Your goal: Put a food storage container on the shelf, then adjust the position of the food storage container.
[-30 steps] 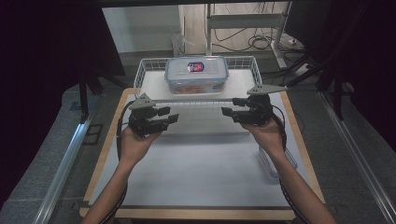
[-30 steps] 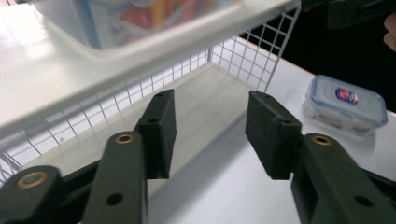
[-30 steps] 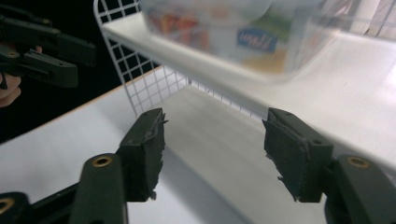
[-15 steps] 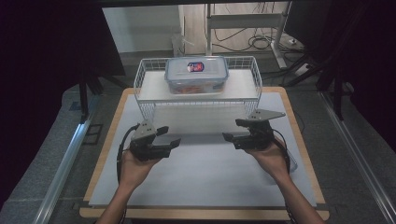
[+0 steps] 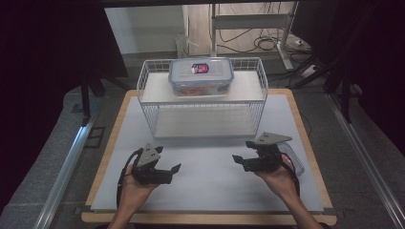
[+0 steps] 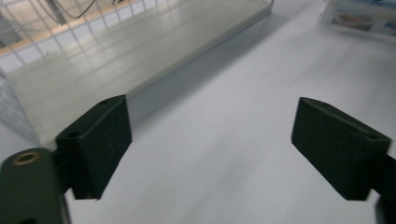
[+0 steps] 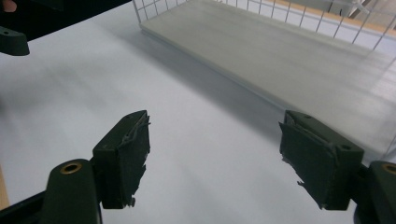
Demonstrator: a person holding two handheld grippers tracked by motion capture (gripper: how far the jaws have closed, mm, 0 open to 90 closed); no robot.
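2 empty grippers, left gripper (image 5: 175,168) and right gripper (image 5: 237,160), hover jaws apart.

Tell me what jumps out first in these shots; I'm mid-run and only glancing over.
First the white wire rack at the far middle of the table, with a clear lidded food container on its top shelf. Nearer the person, the left gripper and the right gripper sit low over the white mat, jaws apart with nothing between them, pointing toward each other. Another clear container lies beside the right hand.
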